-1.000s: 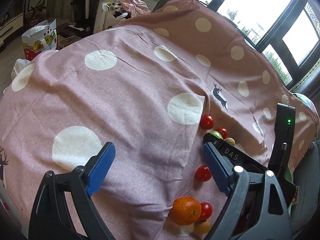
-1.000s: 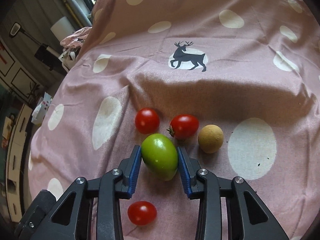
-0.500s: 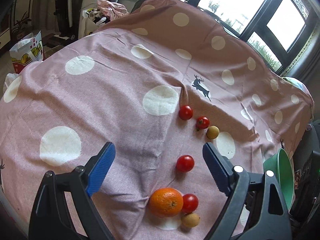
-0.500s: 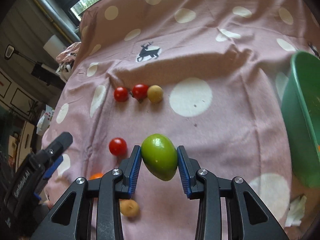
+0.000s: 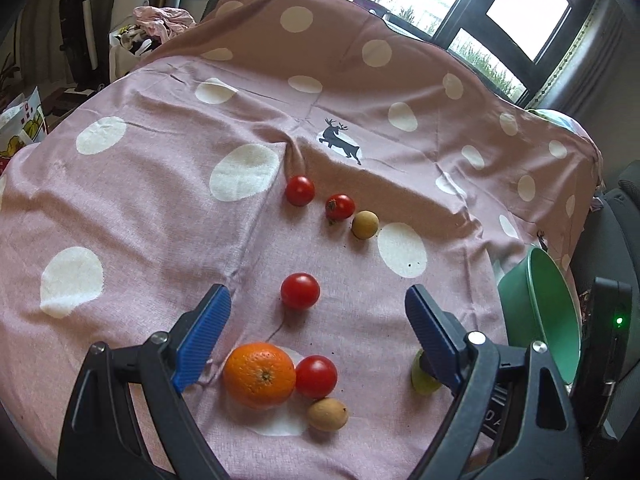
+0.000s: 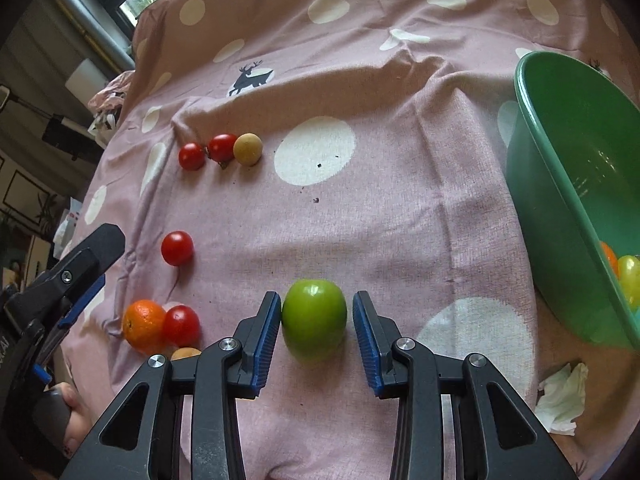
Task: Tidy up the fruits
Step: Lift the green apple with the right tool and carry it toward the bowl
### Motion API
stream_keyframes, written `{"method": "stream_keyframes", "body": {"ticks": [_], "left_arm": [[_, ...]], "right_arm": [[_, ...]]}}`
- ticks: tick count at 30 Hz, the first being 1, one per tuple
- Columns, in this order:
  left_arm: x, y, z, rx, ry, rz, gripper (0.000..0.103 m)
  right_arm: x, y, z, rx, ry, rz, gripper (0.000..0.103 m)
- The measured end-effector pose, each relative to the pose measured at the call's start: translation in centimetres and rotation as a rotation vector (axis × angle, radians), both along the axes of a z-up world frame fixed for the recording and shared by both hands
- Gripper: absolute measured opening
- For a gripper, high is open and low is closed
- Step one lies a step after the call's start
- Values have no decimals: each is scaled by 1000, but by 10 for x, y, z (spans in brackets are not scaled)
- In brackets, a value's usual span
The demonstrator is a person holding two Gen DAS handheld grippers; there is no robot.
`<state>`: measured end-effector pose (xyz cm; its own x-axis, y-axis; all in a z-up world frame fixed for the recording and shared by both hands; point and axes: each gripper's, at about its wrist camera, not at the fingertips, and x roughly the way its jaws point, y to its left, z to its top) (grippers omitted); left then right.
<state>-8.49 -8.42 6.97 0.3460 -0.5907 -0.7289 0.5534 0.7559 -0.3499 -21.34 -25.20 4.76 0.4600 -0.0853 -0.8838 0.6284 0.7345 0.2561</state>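
My right gripper (image 6: 316, 302) is shut on a green round fruit (image 6: 314, 322) over the pink spotted cloth, left of the green bowl (image 6: 560, 184). The bowl holds an orange and yellow-green fruits (image 6: 628, 280). My left gripper (image 5: 316, 298) is open and holds nothing; it hovers above an orange (image 5: 259, 374), a tomato (image 5: 316, 376) and a tan fruit (image 5: 327, 414). Another tomato (image 5: 300, 291) lies just beyond. Farther off, two tomatoes (image 5: 300, 191) and a tan fruit (image 5: 365, 225) lie in a row. The left wrist view shows only a sliver of the green fruit (image 5: 420, 384).
The bowl (image 5: 536, 304) stands tilted at the cloth's right edge. A crumpled white tissue (image 6: 560, 400) lies in front of it. A hand (image 6: 68, 412) holds the left gripper (image 6: 80, 280) at the lower left. Windows and a clothes pile lie beyond the far edge.
My right gripper carried the green fruit away from the far row and nearer the green bowl. The left gripper's view swung over the near fruits, its jaws still wide.
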Motion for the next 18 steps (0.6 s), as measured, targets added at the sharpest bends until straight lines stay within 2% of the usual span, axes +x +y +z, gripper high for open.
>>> {"method": "stream_keyframes", "body": {"ticks": [9, 14, 18], "left_arm": [[-4, -4, -2, -2, 16, -40, 87], [-14, -15, -6, -17, 59, -124, 78], [-26, -27, -9, -8, 71, -206, 67]], "right_arm": [[-18, -10, 23, -1, -130, -43, 38], [-31, -22, 30, 19, -201, -107, 38], [-34, -27, 28, 71, -235, -120, 38]]}}
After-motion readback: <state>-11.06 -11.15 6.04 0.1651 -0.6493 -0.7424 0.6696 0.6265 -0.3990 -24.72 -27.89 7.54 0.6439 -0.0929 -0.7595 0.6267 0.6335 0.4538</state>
